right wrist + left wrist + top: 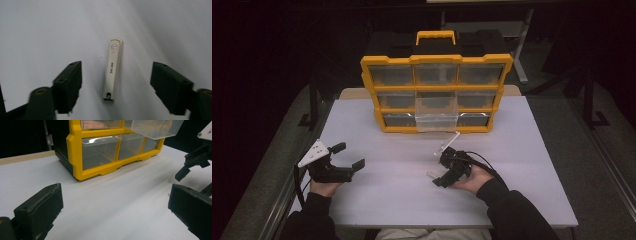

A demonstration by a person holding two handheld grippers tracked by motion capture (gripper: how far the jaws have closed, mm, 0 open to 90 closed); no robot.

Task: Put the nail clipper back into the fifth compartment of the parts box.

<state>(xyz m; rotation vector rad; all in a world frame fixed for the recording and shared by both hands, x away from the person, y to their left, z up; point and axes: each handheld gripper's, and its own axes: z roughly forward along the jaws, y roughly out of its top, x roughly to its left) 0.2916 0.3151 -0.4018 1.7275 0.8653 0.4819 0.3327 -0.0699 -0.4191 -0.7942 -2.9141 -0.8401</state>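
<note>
A cream nail clipper (pixel 113 70) lies flat on the white table (pixel 37 30), lengthwise between the two jaws of my right gripper (pixel 116 85), which is open and touches nothing. In the high view the right gripper (pixel 438 171) tilts down over the nail clipper (pixel 431 174) at the table's front middle. My left gripper (pixel 348 155) rests open and empty at the front left. In the left gripper view, the left gripper (pixel 115 212) faces the organizer's lower left corner across bare table.
A yellow organizer (pixel 437 59) with clear drawers stands at the back of the white table (pixel 532 165). Its bottom middle drawer (pixel 436 119) is pulled out and looks empty. In the left gripper view the organizer (pixel 75 150) and the pulled-out drawer (pixel 155 127) are close ahead.
</note>
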